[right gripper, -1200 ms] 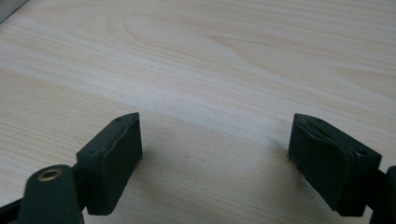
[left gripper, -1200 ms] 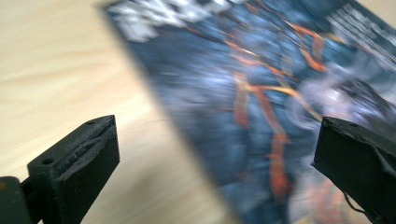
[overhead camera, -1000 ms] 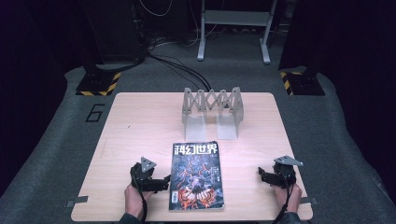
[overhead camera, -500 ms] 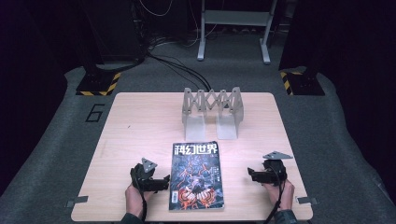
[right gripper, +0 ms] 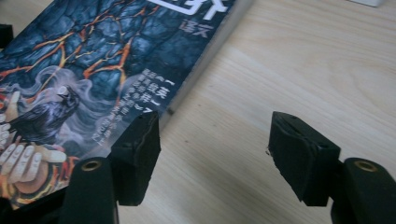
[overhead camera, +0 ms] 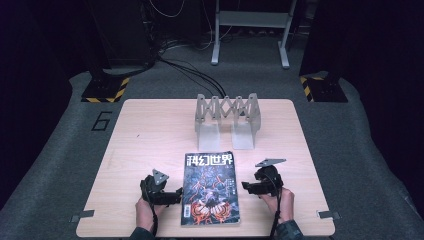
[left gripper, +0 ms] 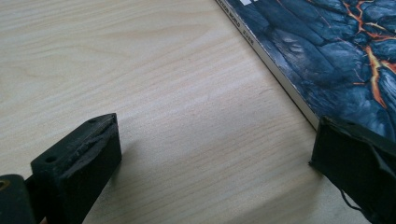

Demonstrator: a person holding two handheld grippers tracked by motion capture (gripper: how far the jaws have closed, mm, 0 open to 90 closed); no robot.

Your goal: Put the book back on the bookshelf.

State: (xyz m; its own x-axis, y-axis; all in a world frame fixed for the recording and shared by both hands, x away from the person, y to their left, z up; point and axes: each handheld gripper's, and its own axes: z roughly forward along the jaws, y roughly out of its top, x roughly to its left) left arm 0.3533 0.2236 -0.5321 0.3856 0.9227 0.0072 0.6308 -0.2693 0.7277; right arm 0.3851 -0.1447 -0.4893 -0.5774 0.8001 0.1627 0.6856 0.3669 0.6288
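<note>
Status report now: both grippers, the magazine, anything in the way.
Left gripper open at magazine's left edge. Right gripper open, jaws just been closing, nothing between them, at its right edge. Magazine flat on table. Rack beyond, apart.

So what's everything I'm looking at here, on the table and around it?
magazine: one, dark cover with orange cracks and white title, flat at the near middle of the table.
folding rack: one, grey, standing at the far middle of the table.
table: one, light wood.
cables: several, black, on the grey floor behind the table.
striped bases: two, black and yellow, on the floor at either far corner.
left gripper: one, black, open, at the magazine's left edge.
right gripper: one, black, open, jaws just been closing, at the magazine's right edge.
</note>
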